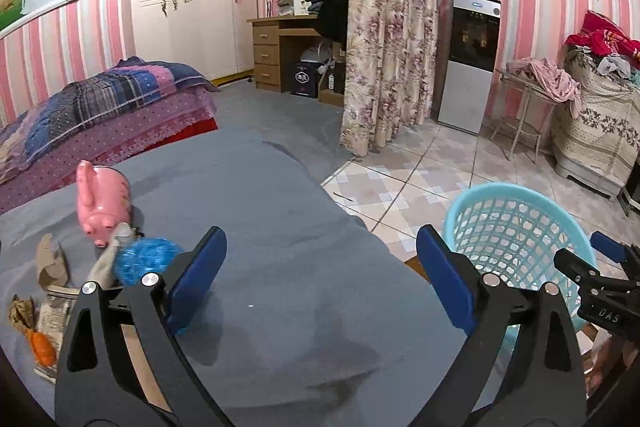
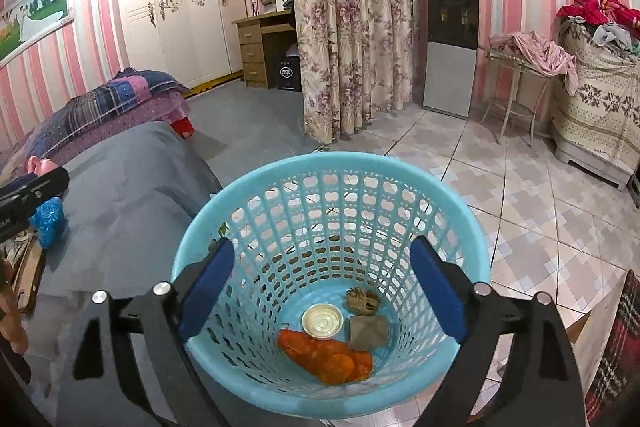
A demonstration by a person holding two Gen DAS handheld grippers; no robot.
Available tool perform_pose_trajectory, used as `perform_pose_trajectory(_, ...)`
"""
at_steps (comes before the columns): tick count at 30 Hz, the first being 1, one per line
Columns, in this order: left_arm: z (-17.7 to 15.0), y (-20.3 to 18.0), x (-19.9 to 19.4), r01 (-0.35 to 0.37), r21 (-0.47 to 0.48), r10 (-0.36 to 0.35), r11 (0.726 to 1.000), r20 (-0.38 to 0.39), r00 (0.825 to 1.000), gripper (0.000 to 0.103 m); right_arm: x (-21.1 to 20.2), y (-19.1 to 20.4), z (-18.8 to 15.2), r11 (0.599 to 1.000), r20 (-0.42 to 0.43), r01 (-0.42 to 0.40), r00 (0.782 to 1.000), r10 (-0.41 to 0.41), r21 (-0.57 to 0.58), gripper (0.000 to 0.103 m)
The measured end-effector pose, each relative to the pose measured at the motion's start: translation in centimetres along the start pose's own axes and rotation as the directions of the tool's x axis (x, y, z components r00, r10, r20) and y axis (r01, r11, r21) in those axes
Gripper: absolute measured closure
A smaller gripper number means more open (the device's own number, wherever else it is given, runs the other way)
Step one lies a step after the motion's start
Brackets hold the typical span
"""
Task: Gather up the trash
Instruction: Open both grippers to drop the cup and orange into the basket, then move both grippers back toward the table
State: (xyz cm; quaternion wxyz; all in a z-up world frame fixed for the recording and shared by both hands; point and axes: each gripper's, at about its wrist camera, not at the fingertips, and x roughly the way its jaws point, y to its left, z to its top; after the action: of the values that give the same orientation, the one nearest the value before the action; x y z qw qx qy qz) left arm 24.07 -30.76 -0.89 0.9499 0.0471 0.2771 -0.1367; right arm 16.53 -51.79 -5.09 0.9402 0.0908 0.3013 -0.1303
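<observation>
Now | L gripper (image 1: pixel 320 267) wide open, empty | R gripper (image 2: pixel 322 285) wide open over basket (image 2: pixel 280 175)

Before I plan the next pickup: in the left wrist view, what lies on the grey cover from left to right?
Orange scrap → brown crumpled paper → pink pig toy → blue crinkly wrapper → then, off the cover, the blue basket.

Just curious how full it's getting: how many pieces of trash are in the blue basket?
4 in the light-blue plastic lattice basket: round white lid, orange mesh bag, flat brown paper scrap, crumpled brown scrap. More could hide beneath.
</observation>
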Motion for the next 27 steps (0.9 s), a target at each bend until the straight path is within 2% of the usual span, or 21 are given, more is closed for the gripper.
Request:
perform_pose_trajectory(4,-0.1,1.4,-1.1,-0.017,-0.008,0.017,1.000,0.009,1.000,0.007,-0.6,1.3,0.3,1.000,0.012,-0.011,1.000,0.011,-0.018,0.008)
perform_pose_trajectory(14,-1.8,6.2,-4.5,-0.071,-0.035,0.071,0.997,0.001,0.997,0.006,-2.1,7.2,0.1,0.991,0.019,-0.117,0.993,0.119,-0.070,0.007)
perform_pose_trajectory(21,-4.5,10.9,-6.4,-0.129,-0.099,0.125,0.987,-0.043,0.991,0.006,-3.4,11.6,-0.6,0.974,0.041,-0.166,0.984,0.174,-0.153,0.007)
perform_pose_trajectory(27,-7.1,15.1,-7.9,-0.203,-0.131,0.193,0.970,-0.085,0.978,0.006,-3.9,14.6,-1.4,0.959,0.026,-0.208,0.976,0.217,-0.190,0.007)
